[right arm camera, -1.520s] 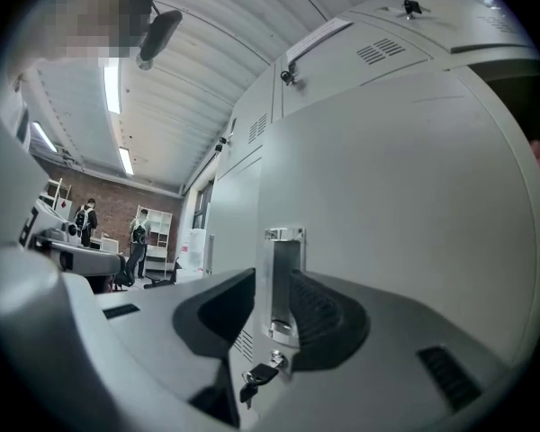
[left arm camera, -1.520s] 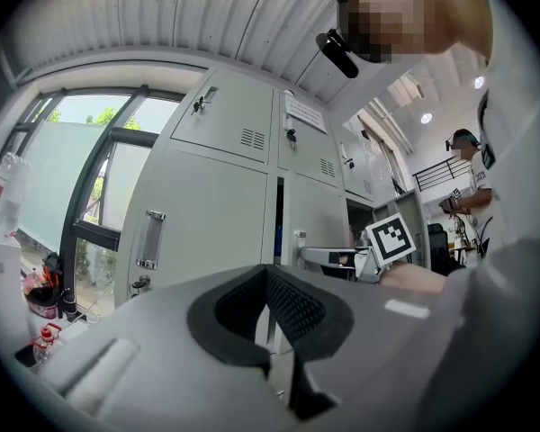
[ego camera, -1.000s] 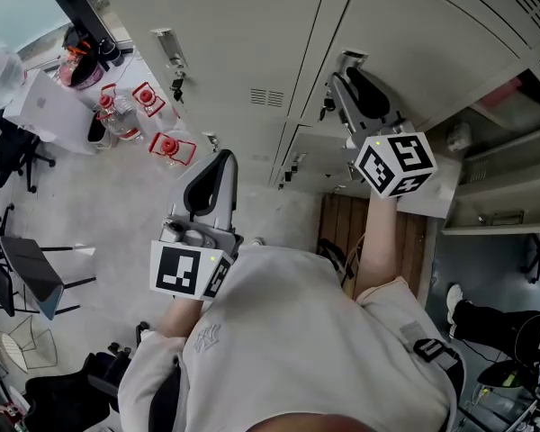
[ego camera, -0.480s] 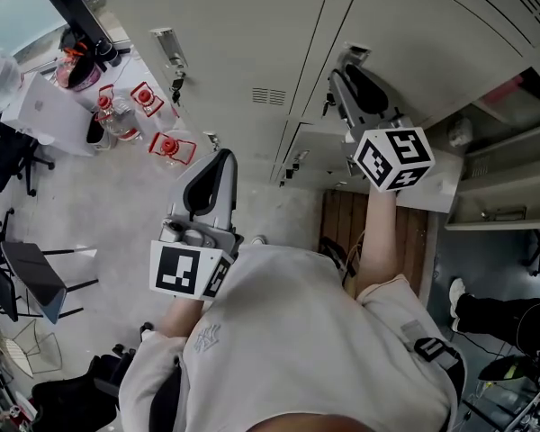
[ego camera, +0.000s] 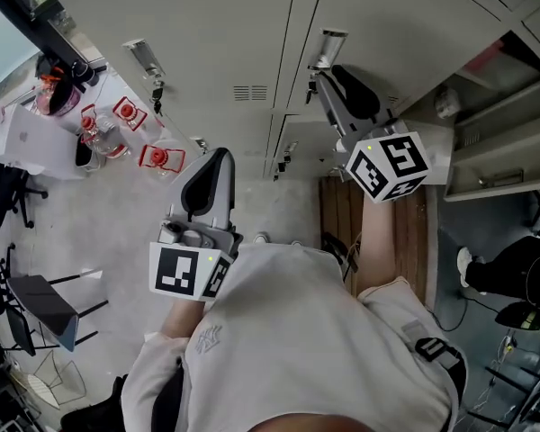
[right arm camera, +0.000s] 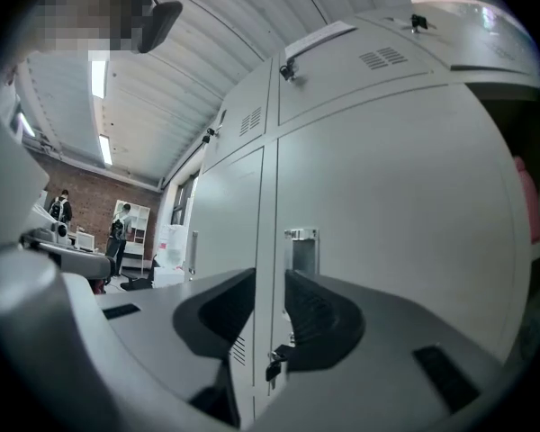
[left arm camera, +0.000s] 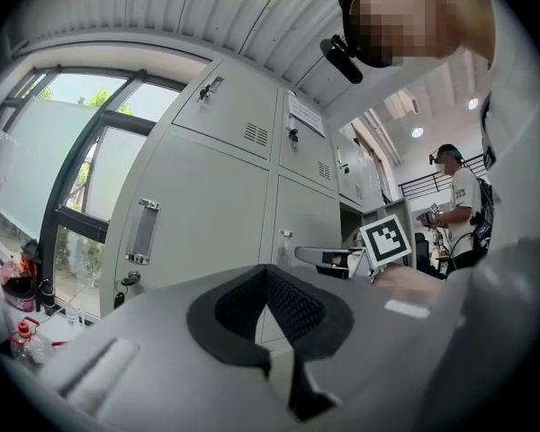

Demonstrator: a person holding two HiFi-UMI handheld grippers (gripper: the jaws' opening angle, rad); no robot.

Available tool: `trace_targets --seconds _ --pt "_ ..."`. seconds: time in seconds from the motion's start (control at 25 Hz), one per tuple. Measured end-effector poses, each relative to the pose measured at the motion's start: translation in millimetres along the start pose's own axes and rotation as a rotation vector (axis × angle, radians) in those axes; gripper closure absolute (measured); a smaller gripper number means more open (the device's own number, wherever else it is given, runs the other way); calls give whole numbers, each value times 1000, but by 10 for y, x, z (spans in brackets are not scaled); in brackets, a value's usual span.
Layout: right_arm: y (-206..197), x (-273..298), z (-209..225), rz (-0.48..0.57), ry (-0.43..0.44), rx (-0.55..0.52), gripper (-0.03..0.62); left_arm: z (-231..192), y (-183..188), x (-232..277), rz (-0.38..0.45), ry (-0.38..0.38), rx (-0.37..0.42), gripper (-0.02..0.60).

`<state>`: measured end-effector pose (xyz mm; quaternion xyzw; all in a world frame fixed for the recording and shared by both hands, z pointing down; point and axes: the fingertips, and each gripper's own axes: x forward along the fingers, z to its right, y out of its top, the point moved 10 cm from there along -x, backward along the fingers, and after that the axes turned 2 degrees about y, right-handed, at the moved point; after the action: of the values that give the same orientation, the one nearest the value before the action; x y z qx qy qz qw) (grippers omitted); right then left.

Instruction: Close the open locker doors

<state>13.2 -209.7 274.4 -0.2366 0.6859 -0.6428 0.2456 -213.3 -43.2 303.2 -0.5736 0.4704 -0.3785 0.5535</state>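
Right gripper (right arm camera: 270, 306), jaws slightly spread and empty, faces a door handle (right arm camera: 301, 250) beside the open locker (ego camera: 497, 142). Left gripper (left arm camera: 268, 306) is pressed together.

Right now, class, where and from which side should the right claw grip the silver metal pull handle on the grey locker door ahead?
Grip the silver metal pull handle across its upright bar, coming straight at the grey locker door from the front. The bar stands vertical and proud of the door, and the right claw, jaws slightly apart side by side, faces it.
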Motion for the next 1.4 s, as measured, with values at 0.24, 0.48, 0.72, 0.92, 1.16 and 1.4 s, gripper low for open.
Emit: trace_targets --seconds 0.24,0.48,0.72,0.92,1.16,1.4 --pt "139 -404 -255 55 -52 -14 514 18 -48 44 -9 -94 -18 580" --pt "84 -882 -456 68 -133 -7 563 95 -109 90 -25 -174 -35 580" --pt "-140 -1370 -520 34 -274 72 579 275 -150 205 -44 -275 -46 580" --pt "-142 -1711 -473 54 -368 75 579 487 -203 327 -55 -352 -46 580" --pt "-126 -2138 -318 65 -423 70 580 933 -277 489 -69 -422 -47 580" --pt "-78 -2675 29 71 -440 61 580 1567 -325 672 -65 -452 -52 580"
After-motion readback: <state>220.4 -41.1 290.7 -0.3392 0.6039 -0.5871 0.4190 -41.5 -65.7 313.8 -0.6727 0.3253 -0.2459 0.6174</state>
